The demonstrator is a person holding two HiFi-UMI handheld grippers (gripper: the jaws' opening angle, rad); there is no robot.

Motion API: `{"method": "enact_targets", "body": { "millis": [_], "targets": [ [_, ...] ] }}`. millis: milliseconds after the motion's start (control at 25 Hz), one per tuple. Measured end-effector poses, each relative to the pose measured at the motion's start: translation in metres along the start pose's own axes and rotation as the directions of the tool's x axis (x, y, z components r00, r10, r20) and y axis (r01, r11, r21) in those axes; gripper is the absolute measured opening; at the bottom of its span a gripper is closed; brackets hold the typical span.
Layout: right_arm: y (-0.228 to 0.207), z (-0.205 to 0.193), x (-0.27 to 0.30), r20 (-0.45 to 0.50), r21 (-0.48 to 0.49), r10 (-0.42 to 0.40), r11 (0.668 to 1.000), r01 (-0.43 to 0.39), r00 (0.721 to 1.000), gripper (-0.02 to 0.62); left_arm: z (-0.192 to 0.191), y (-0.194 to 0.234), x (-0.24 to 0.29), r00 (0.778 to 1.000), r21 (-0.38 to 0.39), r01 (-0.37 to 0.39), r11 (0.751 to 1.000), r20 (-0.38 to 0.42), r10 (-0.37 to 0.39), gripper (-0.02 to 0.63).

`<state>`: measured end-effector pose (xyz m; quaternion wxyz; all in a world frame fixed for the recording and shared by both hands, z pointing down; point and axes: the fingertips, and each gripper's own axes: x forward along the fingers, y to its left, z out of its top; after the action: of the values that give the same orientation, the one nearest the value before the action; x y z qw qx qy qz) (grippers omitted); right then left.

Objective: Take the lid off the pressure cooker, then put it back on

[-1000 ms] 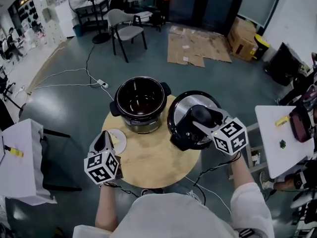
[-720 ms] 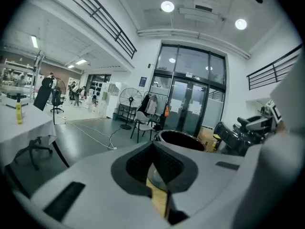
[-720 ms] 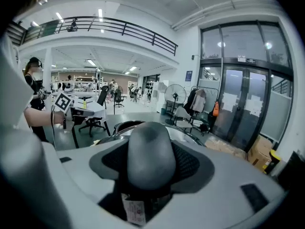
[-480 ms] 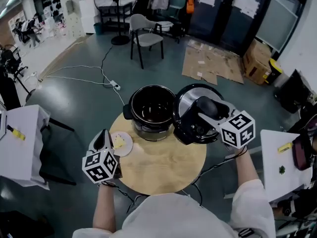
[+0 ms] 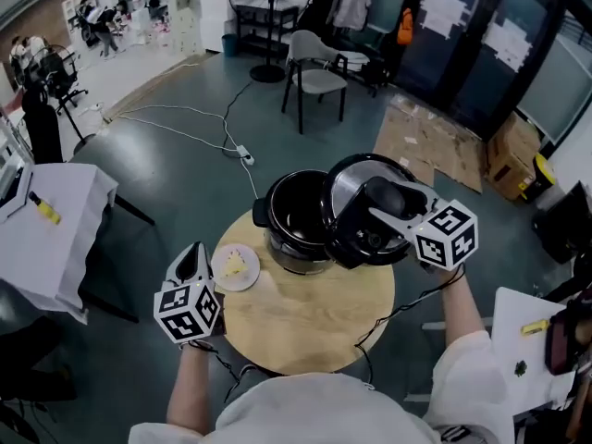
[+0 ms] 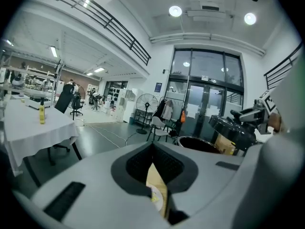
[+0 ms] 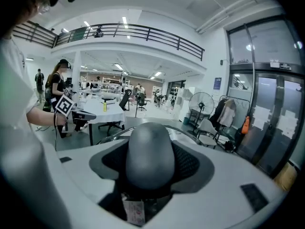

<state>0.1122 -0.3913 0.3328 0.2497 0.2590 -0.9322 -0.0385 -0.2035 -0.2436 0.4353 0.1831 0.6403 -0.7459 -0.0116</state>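
Right gripper [image 5: 381, 213] is clamped on the knob [image 7: 145, 154] of the lid [image 5: 350, 192], which hangs tilted over the cooker pot [image 5: 294, 218] (overlapping its right rim). Level and centre it before lowering, I think.

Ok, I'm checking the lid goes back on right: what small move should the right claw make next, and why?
Probably carry the lid a little left in the head view and level it over the pot: the right claw grips its handle, but the lid hangs tilted, covering only the pot's right rim.
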Motion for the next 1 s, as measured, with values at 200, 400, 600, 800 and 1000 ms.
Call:
{"method": "enact_targets", "body": {
  "millis": [200, 400, 600, 800, 1000],
  "targets": [
    [0.0, 0.011, 0.025, -0.01, -0.05, 0.124, 0.991, -0.124, 0.992, 0.279, 0.001, 0.006, -0.013, 0.998, -0.009, -0.065, 0.998, 0.0, 0.065, -0.005],
    [0.02, 0.018, 0.062, -0.033, -0.104, 0.219, 0.97, -0.222, 0.975, 0.279, -0.005, 0.032, -0.024, 0.993, -0.014, -0.122, 0.992, -0.006, 0.122, -0.006],
    [0.021, 0.019, 0.076, -0.037, -0.124, 0.295, 0.947, -0.297, 0.955, 0.279, -0.011, 0.028, -0.032, 0.987, -0.03, -0.158, 0.987, -0.013, 0.158, -0.005],
    [0.031, 0.012, 0.098, -0.053, -0.128, 0.357, 0.924, -0.361, 0.933, 0.279, -0.025, 0.038, -0.038, 0.98, -0.048, -0.2, 0.979, -0.025, 0.199, -0.005],
    [0.036, 0.004, 0.115, -0.064, -0.122, 0.4, 0.906, -0.405, 0.914, 0.279, -0.03, 0.045, -0.041, 0.972, -0.051, -0.232, 0.971, -0.037, 0.231, -0.006]
  ]
}}
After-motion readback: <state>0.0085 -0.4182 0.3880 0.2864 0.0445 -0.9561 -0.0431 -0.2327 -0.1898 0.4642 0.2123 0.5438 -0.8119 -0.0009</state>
